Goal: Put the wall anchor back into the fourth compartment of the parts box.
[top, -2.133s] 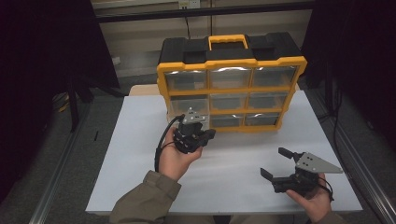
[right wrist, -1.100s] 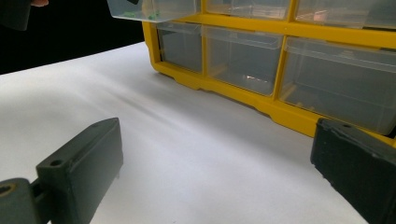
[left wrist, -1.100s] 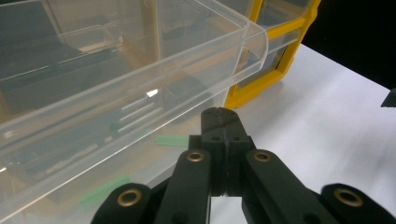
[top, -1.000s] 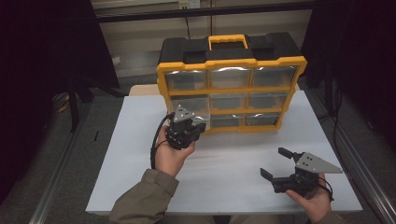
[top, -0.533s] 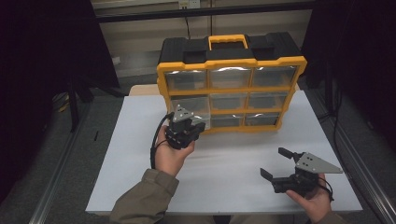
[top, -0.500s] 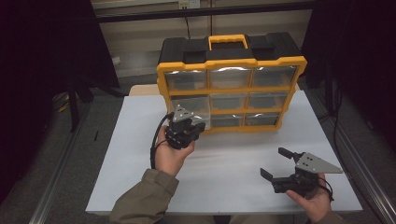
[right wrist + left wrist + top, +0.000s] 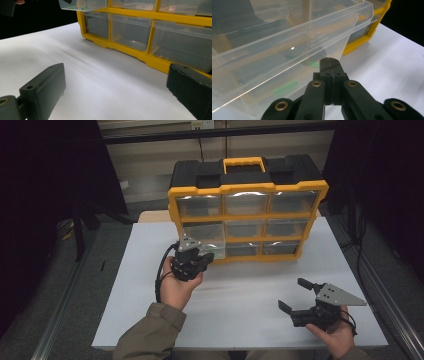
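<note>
since the earlier frame the left gripper (image 7: 199, 260) has shifted left toward the organizer's (image 7: 247, 215) lower-left drawer (image 7: 287, 50); its clenched fingers sit just beneath the pulled-out drawer's front. right gripper (image 7: 300, 296) rests released, well apart.

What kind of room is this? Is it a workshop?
Probably a lab or test room, not a home: a white table holding a yellow parts organizer, black curtains all around, and a hand-held gripper.

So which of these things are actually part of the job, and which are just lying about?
In use:
- yellow-and-black plastic drawer cabinet
- its clear plastic drawer, pulled out
- left tongs, shut at the drawer

Idle:
- right tongs, open
- white table
</note>
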A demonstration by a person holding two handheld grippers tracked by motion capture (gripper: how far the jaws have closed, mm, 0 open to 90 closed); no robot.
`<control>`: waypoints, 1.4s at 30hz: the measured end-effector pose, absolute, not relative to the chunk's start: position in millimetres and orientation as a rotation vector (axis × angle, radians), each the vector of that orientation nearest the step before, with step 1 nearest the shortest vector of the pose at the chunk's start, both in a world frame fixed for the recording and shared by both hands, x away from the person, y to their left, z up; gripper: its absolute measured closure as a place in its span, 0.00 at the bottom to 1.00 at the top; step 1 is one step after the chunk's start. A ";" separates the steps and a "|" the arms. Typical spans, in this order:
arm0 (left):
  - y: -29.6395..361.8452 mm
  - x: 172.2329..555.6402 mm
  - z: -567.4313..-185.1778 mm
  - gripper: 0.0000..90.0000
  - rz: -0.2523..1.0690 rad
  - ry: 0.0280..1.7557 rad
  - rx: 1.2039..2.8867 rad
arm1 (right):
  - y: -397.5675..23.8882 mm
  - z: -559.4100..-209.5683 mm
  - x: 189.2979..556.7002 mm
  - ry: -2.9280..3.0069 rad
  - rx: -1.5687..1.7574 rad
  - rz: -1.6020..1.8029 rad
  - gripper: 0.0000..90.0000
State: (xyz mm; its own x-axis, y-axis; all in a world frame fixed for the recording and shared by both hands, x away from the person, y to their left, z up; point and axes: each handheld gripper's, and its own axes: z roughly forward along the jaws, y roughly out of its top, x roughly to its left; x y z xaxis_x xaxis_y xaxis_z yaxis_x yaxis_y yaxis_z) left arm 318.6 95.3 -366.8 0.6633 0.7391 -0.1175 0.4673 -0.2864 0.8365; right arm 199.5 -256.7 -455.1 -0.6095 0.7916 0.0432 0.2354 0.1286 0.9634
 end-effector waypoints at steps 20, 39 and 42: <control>103.2 317.2 -366.4 1.00 0.375 0.946 1.945 | -256.7 -455.2 199.7 1.929 0.985 1.498 0.03; 116.1 320.6 -365.4 1.00 0.443 0.992 1.909 | -256.5 -455.6 200.5 1.930 0.981 1.499 0.03; 113.8 322.8 -366.7 1.00 0.444 0.995 1.906 | -255.6 -455.0 200.1 1.927 0.982 1.496 0.03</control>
State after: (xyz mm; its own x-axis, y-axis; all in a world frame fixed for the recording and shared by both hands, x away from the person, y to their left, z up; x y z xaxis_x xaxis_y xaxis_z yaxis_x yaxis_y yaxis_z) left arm 322.8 113.8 -366.7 0.6097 0.7876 -0.0895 0.4594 -0.2591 0.8496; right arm 200.1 -255.6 -455.0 -0.6109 0.7908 0.0392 0.2340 0.1330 0.9631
